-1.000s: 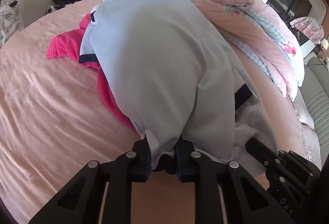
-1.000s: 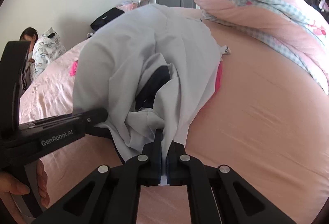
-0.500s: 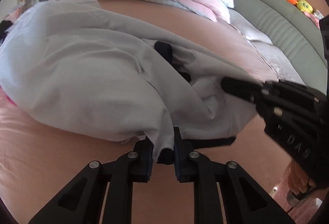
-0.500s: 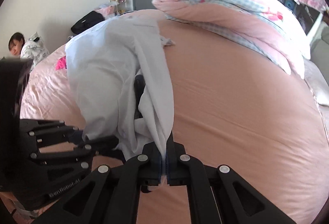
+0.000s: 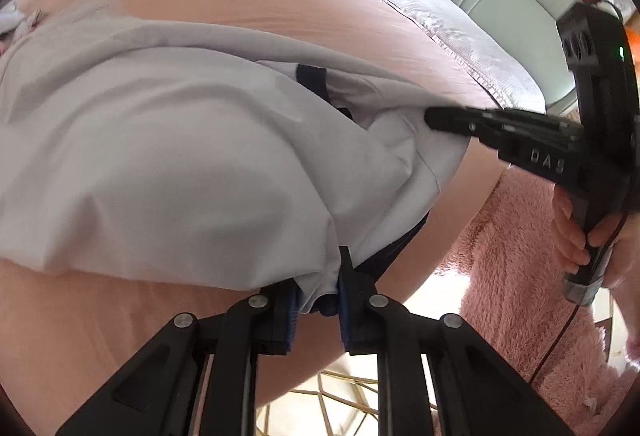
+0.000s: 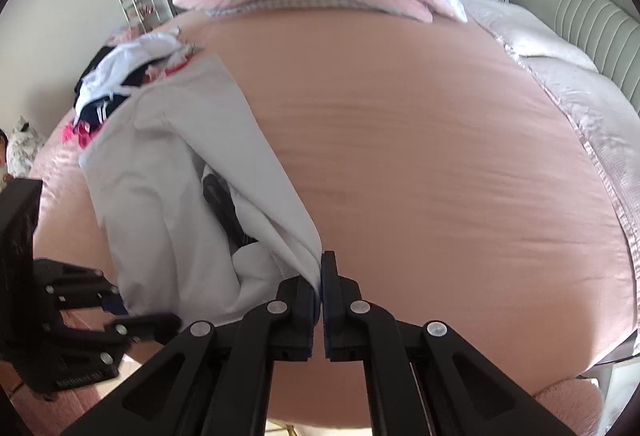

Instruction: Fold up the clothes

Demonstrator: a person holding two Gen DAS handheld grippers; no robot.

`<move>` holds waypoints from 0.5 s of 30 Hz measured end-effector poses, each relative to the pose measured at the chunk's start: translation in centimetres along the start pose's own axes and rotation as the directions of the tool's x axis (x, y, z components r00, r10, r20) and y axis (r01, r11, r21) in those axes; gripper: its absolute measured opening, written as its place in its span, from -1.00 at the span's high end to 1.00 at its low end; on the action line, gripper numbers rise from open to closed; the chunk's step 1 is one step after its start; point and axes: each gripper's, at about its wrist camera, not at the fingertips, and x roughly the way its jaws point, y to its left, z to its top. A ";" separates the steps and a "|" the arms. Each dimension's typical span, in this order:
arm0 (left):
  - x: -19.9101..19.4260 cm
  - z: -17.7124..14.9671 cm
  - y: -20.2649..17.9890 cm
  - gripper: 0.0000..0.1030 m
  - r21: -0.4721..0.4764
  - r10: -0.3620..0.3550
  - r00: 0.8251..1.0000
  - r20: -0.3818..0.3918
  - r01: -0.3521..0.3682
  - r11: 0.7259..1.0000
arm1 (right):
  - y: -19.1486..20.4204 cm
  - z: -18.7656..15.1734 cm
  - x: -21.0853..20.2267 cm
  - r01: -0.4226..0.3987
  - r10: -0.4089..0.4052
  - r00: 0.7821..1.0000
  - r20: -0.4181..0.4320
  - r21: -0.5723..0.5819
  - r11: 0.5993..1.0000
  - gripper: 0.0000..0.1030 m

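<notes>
The left gripper (image 5: 317, 300) pinches a bunched edge of the one pale grey shirt (image 5: 168, 164) between nearly closed fingers. The right gripper (image 6: 321, 300) clamps another edge with its jaws fully closed. Both point steeply down over the pink bed (image 6: 420, 140), where the shirt trails. A hand (image 5: 576, 236) grips the right handle.

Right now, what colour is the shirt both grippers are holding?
Pale grey shirt with dark navy trim, clearest in the left wrist view.
</notes>
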 end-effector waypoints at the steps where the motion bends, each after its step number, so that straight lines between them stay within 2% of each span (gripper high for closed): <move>1: -0.5 -0.3 0.3 0.73 -0.021 -0.005 1.000 0.006 0.005 1.000 | 0.0 -0.7 -0.4 0.000 0.000 1.000 0.006 -0.006 1.000 0.98; 3: -2.0 -1.0 0.5 0.73 -0.026 0.017 1.000 0.024 -0.017 1.000 | 1.1 -0.9 -0.7 0.010 -0.009 1.000 0.022 -0.024 1.000 0.96; 5: -3.2 -0.2 0.9 0.73 -0.040 0.039 0.997 0.061 -0.036 0.999 | 2.4 -0.7 -0.6 0.025 -0.024 0.999 0.027 -0.047 0.999 0.93; 8: -5.8 0.4 1.6 0.73 -0.069 0.069 0.990 0.125 -0.061 0.996 | 3.7 -0.2 -0.9 0.033 -0.031 0.999 0.039 -0.064 0.997 0.76; 10: -7.8 0.9 1.9 0.73 -0.078 0.097 0.981 0.169 -0.085 0.993 | 3.9 0.0 -1.9 0.032 -0.027 0.996 0.081 -0.063 0.998 0.42; 11: -8.7 1.0 1.9 0.73 -0.082 0.106 0.976 0.188 -0.092 0.992 | 3.9 0.1 -2.6 0.028 -0.021 0.994 0.107 -0.063 0.998 0.32; 12: -9.3 1.2 2.0 0.73 -0.085 0.112 0.973 0.202 -0.097 0.992 | 4.0 0.1 -3.3 0.015 -0.006 0.991 0.131 -0.065 0.998 0.17; 14: -9.7 1.8 2.2 0.73 -0.085 0.115 0.971 0.211 -0.099 0.991 | 4.6 -0.1 -3.9 -0.087 0.099 0.981 0.164 -0.079 0.993 0.11; 15: -9.1 2.2 2.1 0.73 -0.084 0.115 0.973 0.202 -0.100 0.991 | 5.3 -0.5 -3.8 -0.147 0.161 0.975 0.151 -0.102 0.984 0.08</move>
